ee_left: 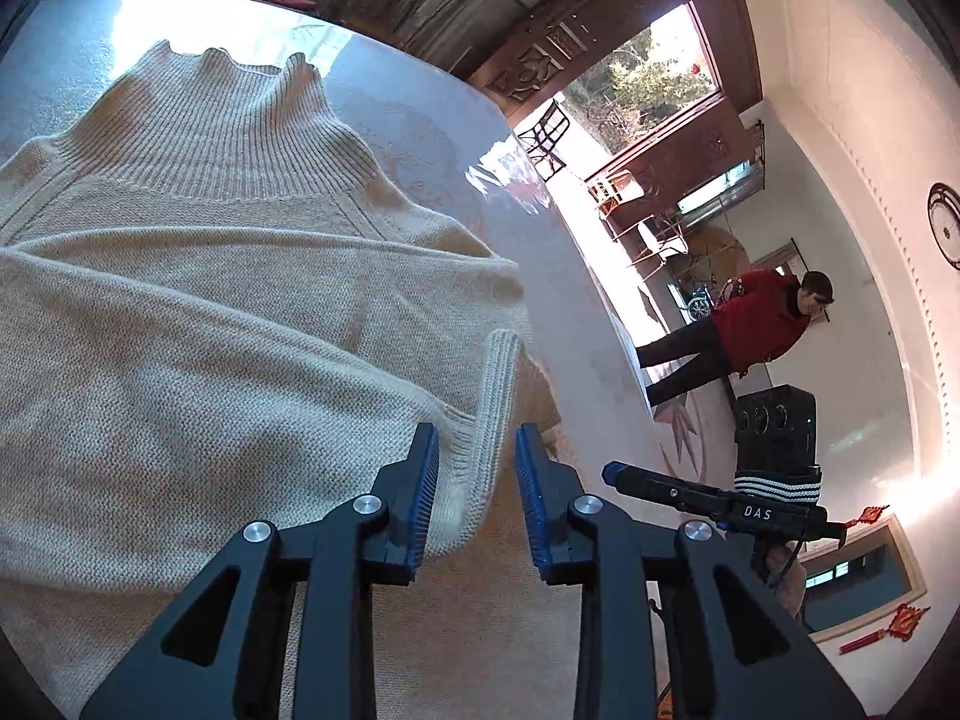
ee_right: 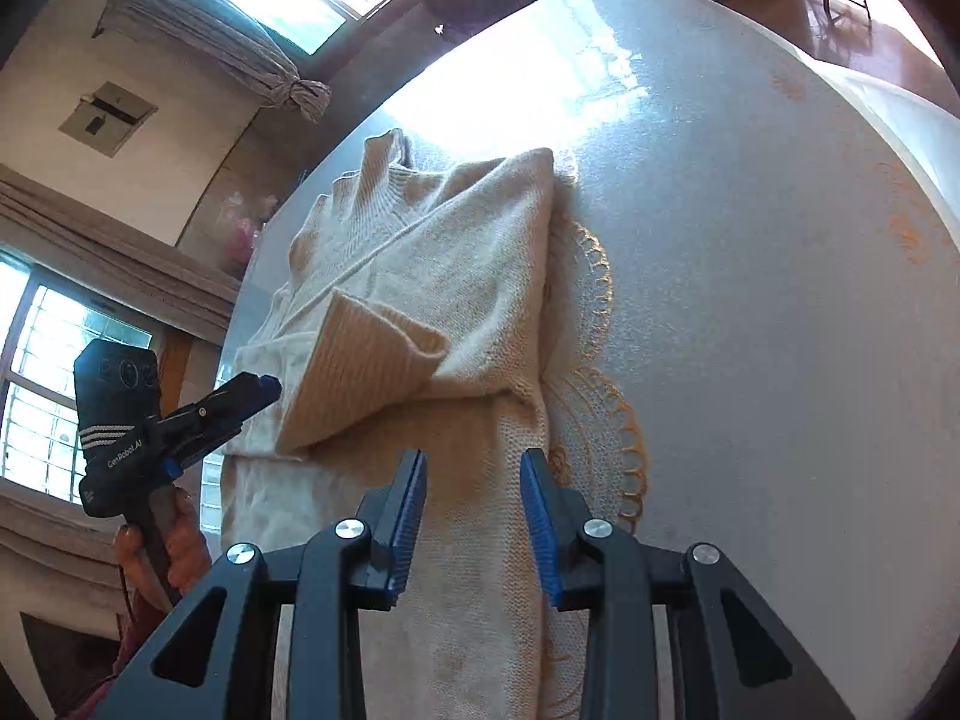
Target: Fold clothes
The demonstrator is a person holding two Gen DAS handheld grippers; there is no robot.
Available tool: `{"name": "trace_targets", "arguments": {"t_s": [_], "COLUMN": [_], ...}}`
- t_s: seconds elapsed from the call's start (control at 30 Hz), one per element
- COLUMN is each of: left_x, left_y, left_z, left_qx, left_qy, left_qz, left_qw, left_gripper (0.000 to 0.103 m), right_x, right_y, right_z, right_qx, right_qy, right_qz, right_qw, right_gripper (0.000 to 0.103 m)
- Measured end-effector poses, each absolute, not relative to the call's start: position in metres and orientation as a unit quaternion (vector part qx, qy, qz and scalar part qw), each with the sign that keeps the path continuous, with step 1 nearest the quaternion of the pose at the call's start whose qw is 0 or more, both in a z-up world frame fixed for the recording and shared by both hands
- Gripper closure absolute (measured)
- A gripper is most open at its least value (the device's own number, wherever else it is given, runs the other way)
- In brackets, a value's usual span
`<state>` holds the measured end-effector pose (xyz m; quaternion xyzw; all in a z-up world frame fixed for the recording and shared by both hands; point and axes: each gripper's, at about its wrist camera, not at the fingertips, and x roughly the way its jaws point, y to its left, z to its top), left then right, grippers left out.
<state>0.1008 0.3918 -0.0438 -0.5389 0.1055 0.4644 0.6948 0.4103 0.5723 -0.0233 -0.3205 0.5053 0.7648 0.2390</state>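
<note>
A cream knitted turtleneck sweater (ee_left: 198, 300) lies on the round white table (ee_left: 576, 300), collar at the far end. One sleeve is folded across the body, and its ribbed cuff (ee_left: 495, 396) hangs between the jaws of my left gripper (ee_left: 474, 438). The blue pads stand apart and do not press on it. In the right wrist view the sweater (ee_right: 456, 276) shows both sleeves folded in, a cuff (ee_right: 372, 354) lying on top. My right gripper (ee_right: 474, 462) hovers open over the lower body of the sweater with nothing between its fingers. The left gripper (ee_right: 252, 390) is at the sweater's left edge.
A person in a red top (ee_left: 756, 330) stands on the floor beyond the table's right edge. The right gripper (ee_left: 618, 471) shows at the table's rim. A gold ring pattern (ee_right: 606, 420) marks the table beside the sweater. Bare tabletop (ee_right: 750, 240) stretches to the right.
</note>
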Motion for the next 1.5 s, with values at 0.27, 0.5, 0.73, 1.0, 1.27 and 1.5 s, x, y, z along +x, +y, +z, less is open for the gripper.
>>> {"name": "trace_targets", "arguments": {"t_s": [0.27,0.5,0.73,1.0,1.27,1.5], "left_x": [0.078,0.064,0.059,0.025,0.021,0.017], "left_y": [0.383,0.396,0.365,0.344,0.332,0.328], "left_z": [-0.03,-0.043,-0.046,-0.06,-0.06,-0.062], "left_qx": [-0.555,-0.587,-0.57,-0.611,-0.617,-0.622], "left_qy": [0.038,0.036,0.081,0.029,0.034,0.028], "left_qz": [0.452,0.446,0.44,0.446,0.448,0.455], "left_qw": [0.697,0.674,0.689,0.654,0.646,0.637], "left_gripper": [0.071,0.064,0.063,0.06,0.06,0.057], "right_x": [0.38,0.376,0.383,0.419,0.372,0.358], "right_y": [0.619,0.628,0.575,0.614,0.62,0.608], "right_z": [-0.009,-0.04,-0.056,-0.072,-0.083,-0.076], "right_qx": [-0.291,-0.231,-0.354,-0.21,-0.235,-0.3], "right_qy": [0.556,0.628,0.602,0.668,0.639,0.565], "right_qz": [0.749,0.727,0.704,0.693,0.721,0.754], "right_qw": [0.214,0.156,0.127,0.171,0.13,0.146], "right_gripper": [0.07,0.064,0.064,0.063,0.065,0.092]}}
